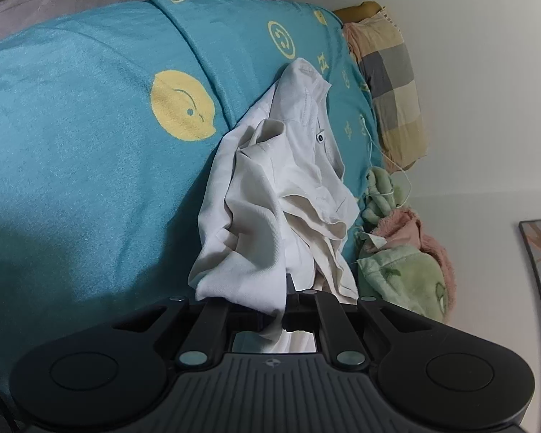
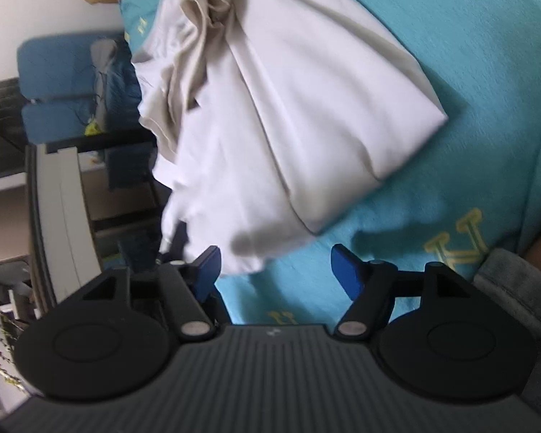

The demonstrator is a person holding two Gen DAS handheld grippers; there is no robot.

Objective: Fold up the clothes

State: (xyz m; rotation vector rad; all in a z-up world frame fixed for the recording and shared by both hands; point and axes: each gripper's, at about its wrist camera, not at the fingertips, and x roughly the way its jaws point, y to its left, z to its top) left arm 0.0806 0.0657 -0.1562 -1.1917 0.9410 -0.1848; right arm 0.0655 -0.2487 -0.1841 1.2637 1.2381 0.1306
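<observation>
The white garment (image 1: pixel 270 195) lies crumpled on the bed, on the teal blanket (image 1: pixel 90 144) with yellow smiley faces, and everything here is placed relative to this garment. The left tongs (image 1: pixel 286 299) are closed on its near edge, and the cloth is pinched between the black fingers and hangs a little over them. On the far side of the garment a collar or placket with one dark button (image 1: pixel 320 139) is visible. On the right of the garment, close to its edge, there are a green plush item (image 1: pixel 400 270) and a pink one (image 1: pixel 429 234), and further behind them a checked pillow (image 1: pixel 389 83) beside the white wall. On the left of the garment the blanket is open and flat. In the right wrist view the right tongs (image 2: pixel 274 267) stand wide open with the blue pads (image 2: pixel 346 270) well apart, holding nothing, just in front of the folded corner of the garment (image 2: pixel 288 108); this view is blurred.
</observation>
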